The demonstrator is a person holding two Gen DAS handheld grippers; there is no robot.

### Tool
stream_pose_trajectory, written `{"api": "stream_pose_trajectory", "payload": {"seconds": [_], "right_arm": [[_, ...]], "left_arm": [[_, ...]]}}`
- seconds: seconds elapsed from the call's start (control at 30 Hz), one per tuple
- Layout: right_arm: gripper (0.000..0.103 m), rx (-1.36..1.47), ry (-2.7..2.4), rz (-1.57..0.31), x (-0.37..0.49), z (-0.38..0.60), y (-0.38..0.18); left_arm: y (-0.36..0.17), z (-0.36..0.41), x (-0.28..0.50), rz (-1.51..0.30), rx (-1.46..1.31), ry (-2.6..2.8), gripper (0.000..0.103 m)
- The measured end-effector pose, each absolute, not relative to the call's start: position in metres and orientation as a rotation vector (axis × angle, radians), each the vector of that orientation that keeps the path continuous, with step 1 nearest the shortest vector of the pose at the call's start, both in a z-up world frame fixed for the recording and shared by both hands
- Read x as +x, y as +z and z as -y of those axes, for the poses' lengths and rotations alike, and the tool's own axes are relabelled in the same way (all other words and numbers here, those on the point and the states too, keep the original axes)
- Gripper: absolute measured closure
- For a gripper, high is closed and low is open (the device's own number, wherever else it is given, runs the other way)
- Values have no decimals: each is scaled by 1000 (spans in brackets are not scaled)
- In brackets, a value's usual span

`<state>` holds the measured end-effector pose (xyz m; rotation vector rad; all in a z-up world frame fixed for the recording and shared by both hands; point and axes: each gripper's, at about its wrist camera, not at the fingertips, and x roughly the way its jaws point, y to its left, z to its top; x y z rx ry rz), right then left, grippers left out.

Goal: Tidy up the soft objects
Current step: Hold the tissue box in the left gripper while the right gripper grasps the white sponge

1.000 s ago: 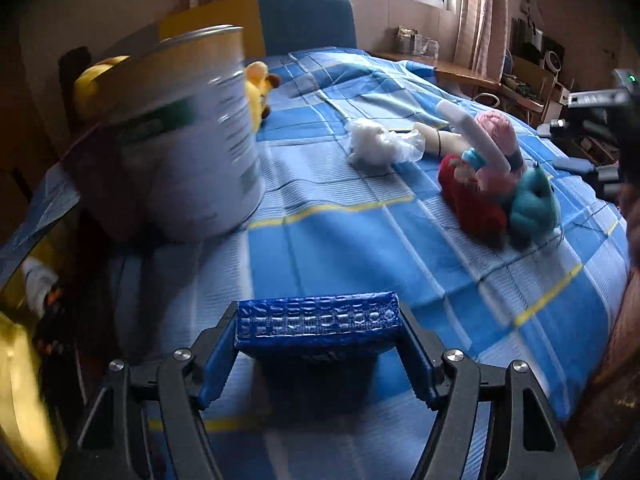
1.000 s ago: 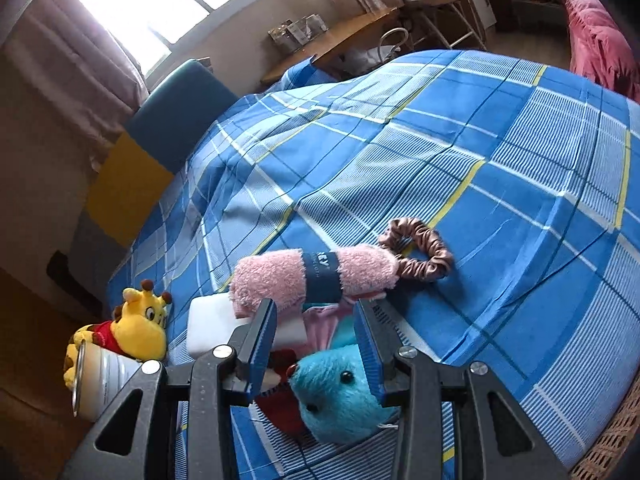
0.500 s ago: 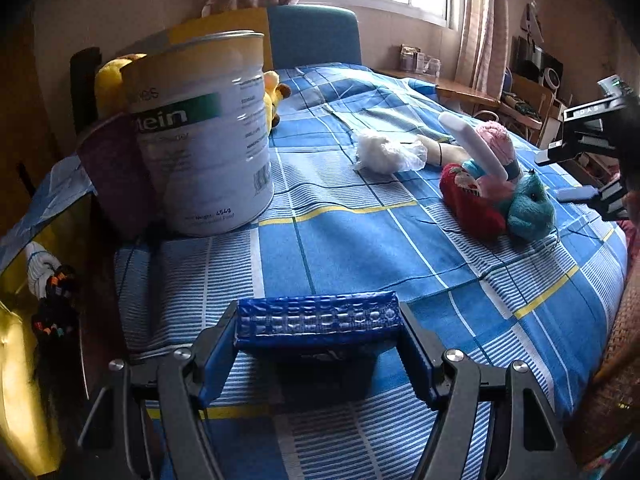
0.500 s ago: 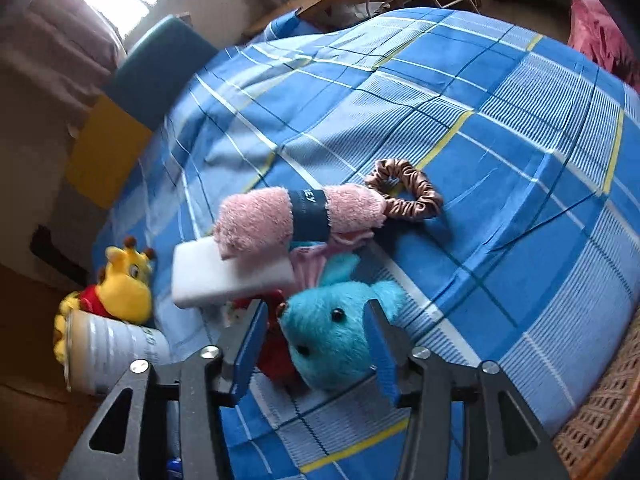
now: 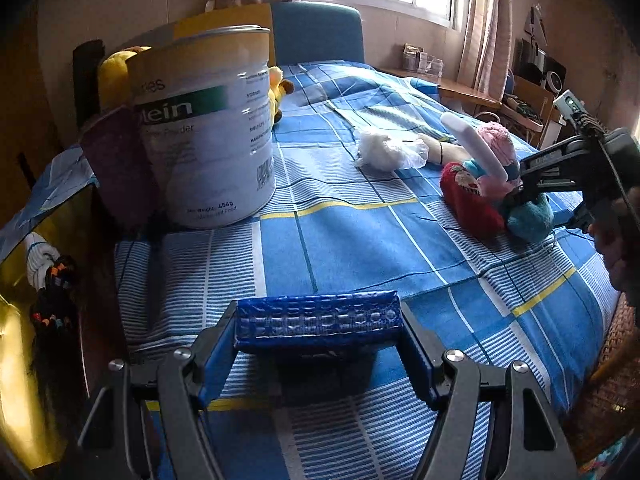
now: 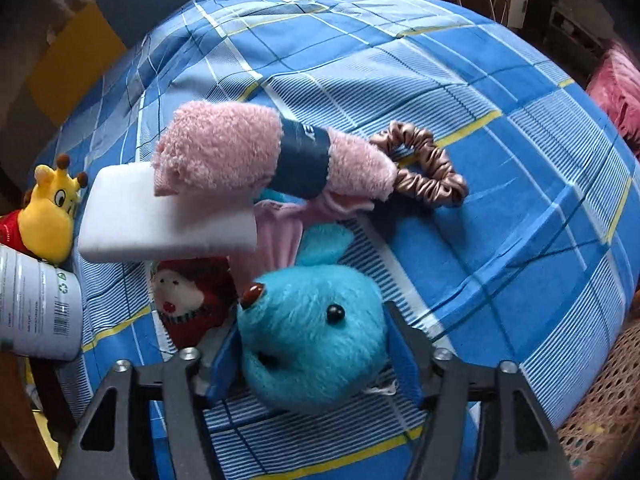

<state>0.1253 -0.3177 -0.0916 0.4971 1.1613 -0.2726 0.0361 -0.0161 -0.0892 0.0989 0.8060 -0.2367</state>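
Entry, bed with blue plaid sheet (image 6: 500, 208):

- Right claw (image 6: 310, 354): we have it tipped steeply down over the blue plush toy (image 6: 312, 328), jaws opening, one on each flank of the toy's head. The pads look close to the fur, but we cannot tell that they press it. We judge this straddle is set for a pick.
- Just beyond that claw: red doll (image 6: 188, 304), white sponge block (image 6: 160, 216) and rolled pink towel (image 6: 240, 156) piled together; a brown scrunchie (image 6: 424, 168) lies past the towel's far end. The pile keeps the soft items together, yet crowds the grasp.
- Left claw (image 5: 318, 328): clamped across a blue textured pad (image 5: 318, 318), held low above the sheet, probably parked while the other hand works.
- Ahead-left of it: protein tin (image 5: 208, 124), upright, with a yellow plush (image 5: 280, 88) behind; ahead-right, white fluff in plastic (image 5: 386, 152).
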Motion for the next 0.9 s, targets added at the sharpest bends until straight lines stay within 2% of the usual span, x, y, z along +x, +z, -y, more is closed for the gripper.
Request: {"api": "stream_pose_trajectory", "payload": {"seconds": [0.03, 0.13, 0.3, 0.37, 0.73, 0.8, 0.9], "right_arm": [[45, 491, -258, -1152, 122, 316, -87], [45, 493, -205, -1101, 108, 309, -68], [39, 469, -75, -1204, 104, 284, -79], [37, 410, -91, -1190, 103, 276, -78], [36, 226, -79, -920, 134, 271, -12], [37, 204, -70, -899, 152, 263, -9], [45, 154, -67, -887, 187, 250, -15]], "left_arm": [[-89, 16, 36, -806, 94, -238, 30], [-89, 14, 35, -803, 92, -240, 30], [-89, 14, 35, -804, 91, -240, 30], [-89, 11, 34, -806, 84, -240, 30], [-90, 12, 35, -800, 102, -239, 30], [-90, 13, 34, -798, 105, -237, 30], [-90, 14, 34, -796, 113, -235, 30]]}}
